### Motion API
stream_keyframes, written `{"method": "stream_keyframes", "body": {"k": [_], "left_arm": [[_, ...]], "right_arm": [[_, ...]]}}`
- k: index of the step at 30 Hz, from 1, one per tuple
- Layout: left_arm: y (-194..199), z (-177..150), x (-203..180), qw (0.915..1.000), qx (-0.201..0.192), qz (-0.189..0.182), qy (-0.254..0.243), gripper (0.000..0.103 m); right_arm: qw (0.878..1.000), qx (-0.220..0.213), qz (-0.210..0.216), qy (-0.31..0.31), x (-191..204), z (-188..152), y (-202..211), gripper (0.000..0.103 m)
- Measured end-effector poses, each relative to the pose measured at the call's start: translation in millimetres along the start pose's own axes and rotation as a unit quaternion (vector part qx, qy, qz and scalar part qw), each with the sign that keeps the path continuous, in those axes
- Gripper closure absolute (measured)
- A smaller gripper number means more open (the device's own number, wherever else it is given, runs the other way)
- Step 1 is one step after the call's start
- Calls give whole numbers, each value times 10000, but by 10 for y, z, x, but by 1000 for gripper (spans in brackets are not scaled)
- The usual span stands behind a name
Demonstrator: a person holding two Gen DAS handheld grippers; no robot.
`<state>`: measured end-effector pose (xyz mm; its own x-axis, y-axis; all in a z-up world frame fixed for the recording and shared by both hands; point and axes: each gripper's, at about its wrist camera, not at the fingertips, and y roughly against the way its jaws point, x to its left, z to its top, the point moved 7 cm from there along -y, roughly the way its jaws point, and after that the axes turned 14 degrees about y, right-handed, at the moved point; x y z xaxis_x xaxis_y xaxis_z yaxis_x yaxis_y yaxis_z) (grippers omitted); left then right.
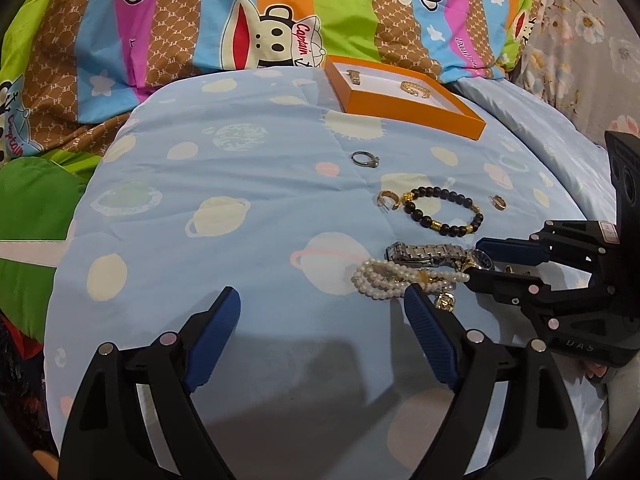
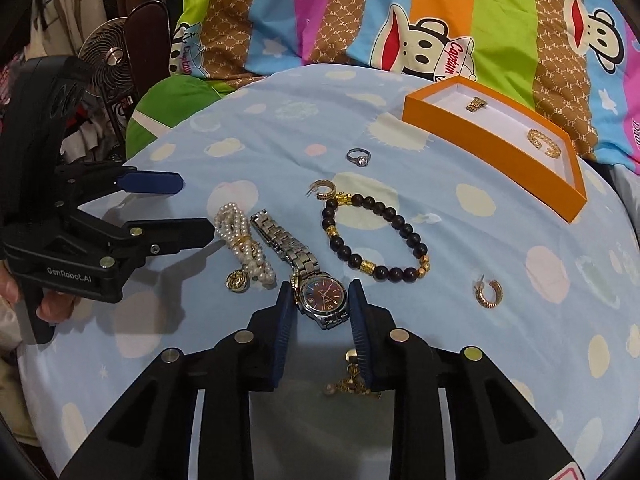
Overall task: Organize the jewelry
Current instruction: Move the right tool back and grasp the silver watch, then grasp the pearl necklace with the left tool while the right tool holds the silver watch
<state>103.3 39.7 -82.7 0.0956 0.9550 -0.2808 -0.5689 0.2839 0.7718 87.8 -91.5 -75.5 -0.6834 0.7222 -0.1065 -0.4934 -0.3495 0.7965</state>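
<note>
Between right fingers [image 2: 357,312], watch [image 2: 308,276] angled up-left.

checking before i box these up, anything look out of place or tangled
The two matching gold hoop earrings lie apart, either side of the black bead bracelet. The white pearl bracelet is bunched up.

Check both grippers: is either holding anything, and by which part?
Right gripper pinches the watch by its case sides. Left gripper is open, holding nothing.
</note>
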Motion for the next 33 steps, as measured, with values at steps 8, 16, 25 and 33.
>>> {"method": "stream_keyframes", "body": {"k": [8,16,25,33], "left_arm": [[15,-90,-194,9989,108,-229,-396,15],[22,-78,-159,9993,75,-177,-309,15],[12,-74,-162,9992,101,-192,-321,14],[9,-72,-160,9993,101,-192,-311,14]], "right_arm": [[9988,-91,131,-462,-17,-204,172,76],[9990,-101,139,-410,18,-219,184,76],[9985,-181,299,-422,29,-308,286,71],[9988,-164,319,-332,5,-341,297,75]]}}
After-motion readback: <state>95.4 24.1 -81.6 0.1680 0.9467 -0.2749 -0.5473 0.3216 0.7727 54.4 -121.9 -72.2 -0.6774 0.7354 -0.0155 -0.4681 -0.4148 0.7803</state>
